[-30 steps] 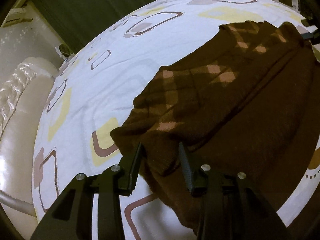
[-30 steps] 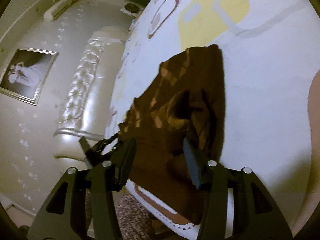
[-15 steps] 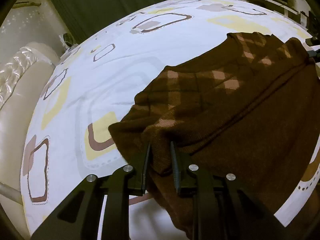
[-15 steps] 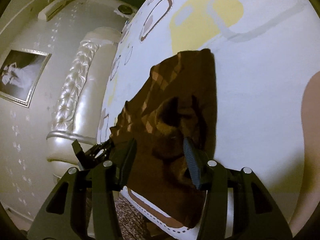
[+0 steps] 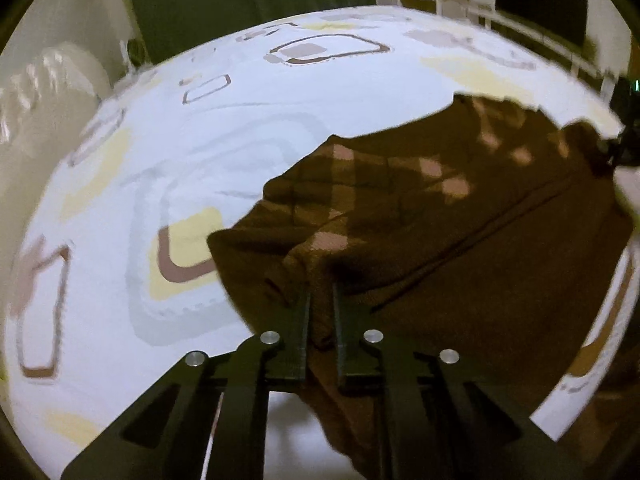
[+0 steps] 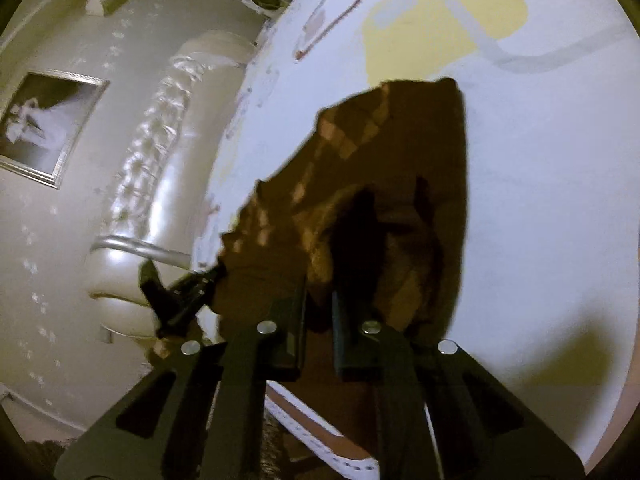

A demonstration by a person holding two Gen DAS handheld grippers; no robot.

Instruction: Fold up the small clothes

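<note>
A dark brown knitted garment (image 5: 420,216) with a pale checked pattern lies on the bed near its edge. My left gripper (image 5: 320,312) is shut on a fold of its near edge and lifts it a little. In the right wrist view the same brown garment (image 6: 384,184) stretches away from me, bunched in the middle. My right gripper (image 6: 320,304) is shut on the garment's other near end. The left gripper (image 6: 180,292) shows at the garment's left corner in that view, and the right gripper (image 5: 624,148) shows at the far right edge of the left wrist view.
The bed sheet (image 5: 168,168) is white with yellow and brown rounded squares. A cream tufted headboard (image 6: 132,184) runs along the bed's left side. A framed picture (image 6: 44,128) hangs on the wall. Dark green curtains (image 5: 248,4) stand beyond the bed.
Both grippers closed from open onto the garment's near edge. The left one shut first, the right one after. The garment's edge has risen slightly off the sheet.
</note>
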